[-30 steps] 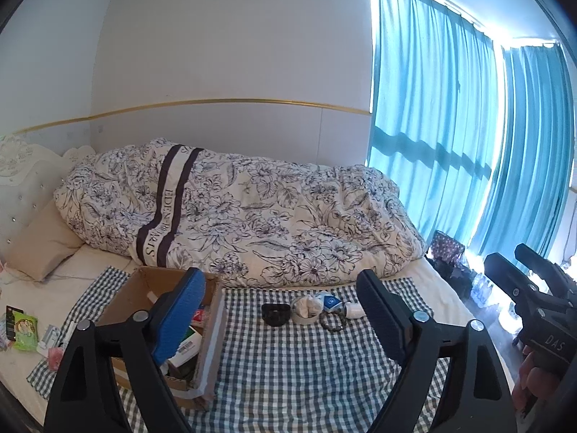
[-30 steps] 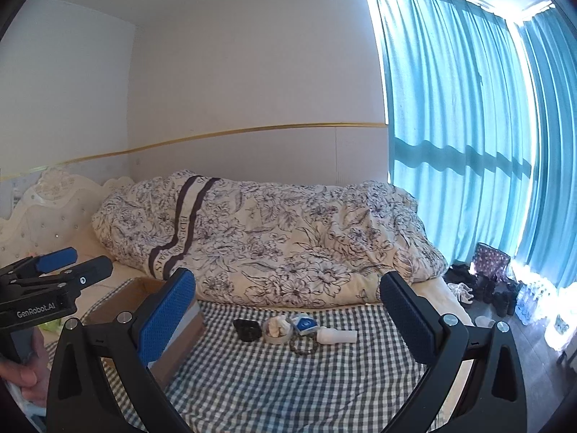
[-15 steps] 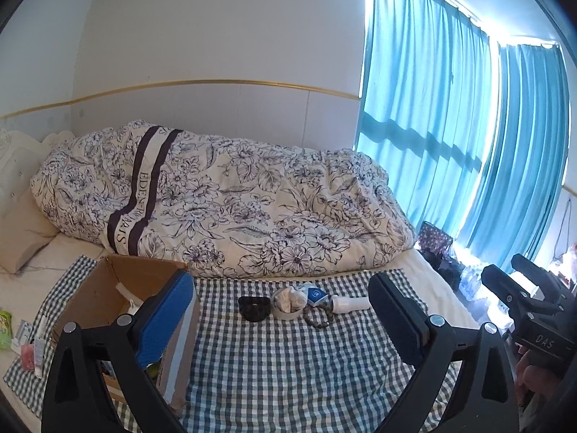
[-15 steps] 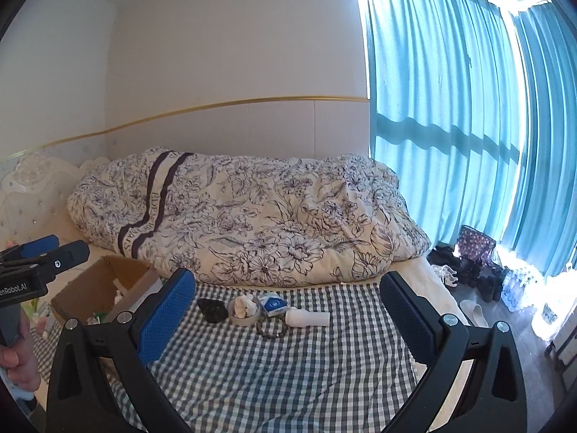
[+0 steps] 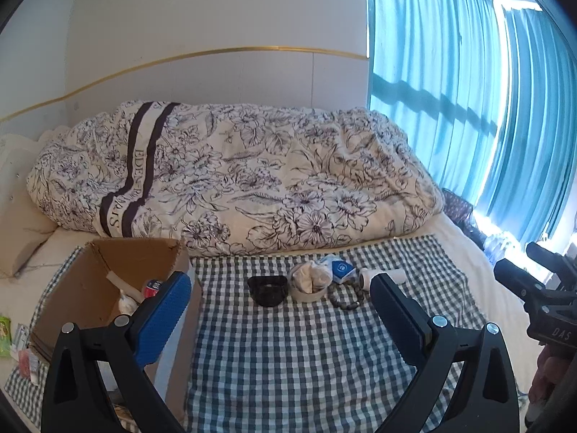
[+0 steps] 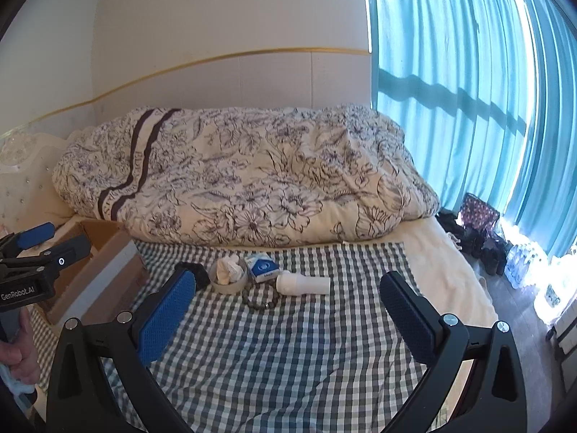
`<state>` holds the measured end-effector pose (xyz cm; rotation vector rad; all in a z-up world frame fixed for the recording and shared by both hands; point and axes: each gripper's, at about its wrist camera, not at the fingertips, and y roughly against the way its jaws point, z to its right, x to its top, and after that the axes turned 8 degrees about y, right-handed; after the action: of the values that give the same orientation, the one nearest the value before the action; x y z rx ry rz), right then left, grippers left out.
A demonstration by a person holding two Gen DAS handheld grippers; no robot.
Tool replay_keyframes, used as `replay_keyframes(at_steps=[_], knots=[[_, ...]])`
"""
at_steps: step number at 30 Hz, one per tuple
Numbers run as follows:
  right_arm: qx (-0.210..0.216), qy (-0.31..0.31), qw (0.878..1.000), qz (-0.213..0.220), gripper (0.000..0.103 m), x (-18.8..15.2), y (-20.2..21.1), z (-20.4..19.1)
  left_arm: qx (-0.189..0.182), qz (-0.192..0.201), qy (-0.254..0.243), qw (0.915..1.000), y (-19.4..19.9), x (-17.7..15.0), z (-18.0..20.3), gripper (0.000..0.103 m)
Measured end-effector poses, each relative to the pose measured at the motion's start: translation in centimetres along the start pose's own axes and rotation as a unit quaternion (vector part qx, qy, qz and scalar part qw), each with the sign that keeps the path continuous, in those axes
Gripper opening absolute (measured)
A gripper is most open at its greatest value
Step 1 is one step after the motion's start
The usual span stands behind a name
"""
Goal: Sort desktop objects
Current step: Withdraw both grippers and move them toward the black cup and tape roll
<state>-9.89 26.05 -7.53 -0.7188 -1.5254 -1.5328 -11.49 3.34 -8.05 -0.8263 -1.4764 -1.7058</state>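
Both tongs spread wide – left tongs (image 5: 277,288), right tongs (image 6: 288,285) – holding nothing

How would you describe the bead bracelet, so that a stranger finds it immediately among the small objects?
Start from the green-and-white checked cloth spread on the bed, before the floral duvet. A row of small objects lies across it; the dark bead bracelet lies nearest the camera, just in front of the tape roll stuffed with white cloth. It alone is a thin open ring of round beads.
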Motion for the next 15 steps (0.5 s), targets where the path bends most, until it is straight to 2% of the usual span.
replay_keyframes(at_steps=[15], knots=[[0.002, -0.024, 0.997, -0.073, 0.103, -3.1, -10.0, 1.5, 0.009, -0.062, 0.006, 0.9980, -10.4, -2.9, -1.1, 0.102]])
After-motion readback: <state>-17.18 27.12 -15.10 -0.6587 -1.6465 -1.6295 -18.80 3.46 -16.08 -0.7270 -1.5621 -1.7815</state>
